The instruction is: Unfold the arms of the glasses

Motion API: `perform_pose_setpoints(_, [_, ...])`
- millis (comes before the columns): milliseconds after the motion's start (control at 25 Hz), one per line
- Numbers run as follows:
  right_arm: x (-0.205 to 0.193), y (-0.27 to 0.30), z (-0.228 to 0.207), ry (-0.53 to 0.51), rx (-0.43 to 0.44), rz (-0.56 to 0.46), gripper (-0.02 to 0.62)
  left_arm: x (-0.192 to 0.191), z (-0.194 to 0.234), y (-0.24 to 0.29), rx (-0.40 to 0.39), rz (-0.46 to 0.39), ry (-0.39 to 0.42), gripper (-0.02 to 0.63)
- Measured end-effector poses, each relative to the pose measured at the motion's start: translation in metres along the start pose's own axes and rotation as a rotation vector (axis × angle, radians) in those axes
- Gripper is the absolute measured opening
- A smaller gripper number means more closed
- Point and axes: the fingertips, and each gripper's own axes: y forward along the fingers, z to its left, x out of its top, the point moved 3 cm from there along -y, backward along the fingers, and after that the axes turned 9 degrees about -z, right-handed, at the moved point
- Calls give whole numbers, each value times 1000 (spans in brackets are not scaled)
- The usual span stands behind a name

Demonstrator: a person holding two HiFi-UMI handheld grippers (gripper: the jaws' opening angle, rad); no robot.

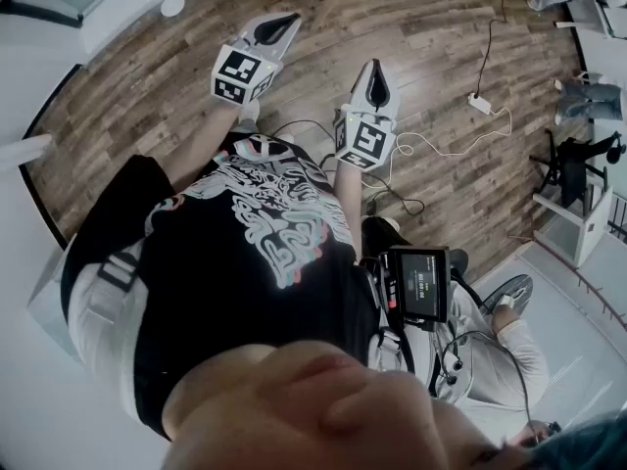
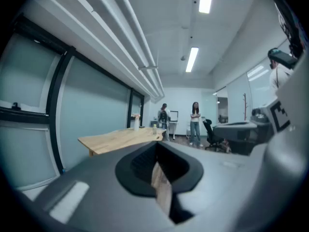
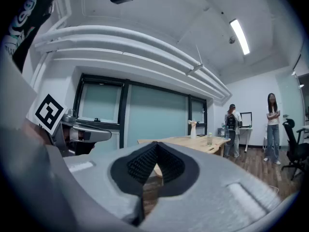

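Operator at the ready: you stand on the wood-plank floor (image 1: 147,96) with both tools held out ahead of you. The left gripper (image 1: 279,25) and the right gripper (image 1: 376,71) are side by side and point away from your body. Each gripper's own view shows its jaws clenched tip to tip with nothing caught between them; only the room shows through the gap behind the tips. The glasses appear in none of the three views, so where they lie cannot be told from here. A pale wooden bench (image 2: 120,139) stands well ahead by the glass wall, carrying a few small items too distant to read. Two people (image 2: 195,122) stand beyond it at the far end of the room.

The task looks not yet begun. Your first job, on this evidence, is to find the glasses and bring them under the head view before you reach. Release both jaws well before contact. A sound approach would be to pin the frame front with one gripper, near the hinge and off the lens. Take one arm close to its free end with the other gripper, and swing it out along the hinge's own arc rather than pulling. Thin arms are likely to slip or twist, so close gently and open one arm at a time.
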Motion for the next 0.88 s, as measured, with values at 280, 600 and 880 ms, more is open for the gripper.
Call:
perform_pose_setpoints(280, [-7, -8, 0, -1, 10, 1, -2, -4, -4, -5, 13, -3, 5, -11])
perform_pose_setpoints(600, [-8, -23, -7, 37, 7, -26, -2, -7, -11, -16, 46, -3, 8, -11])
perform_pose_setpoints(880, [-15, -31, -20, 30, 11, -24, -2, -17, -21, -14, 69, -11, -1, -11])
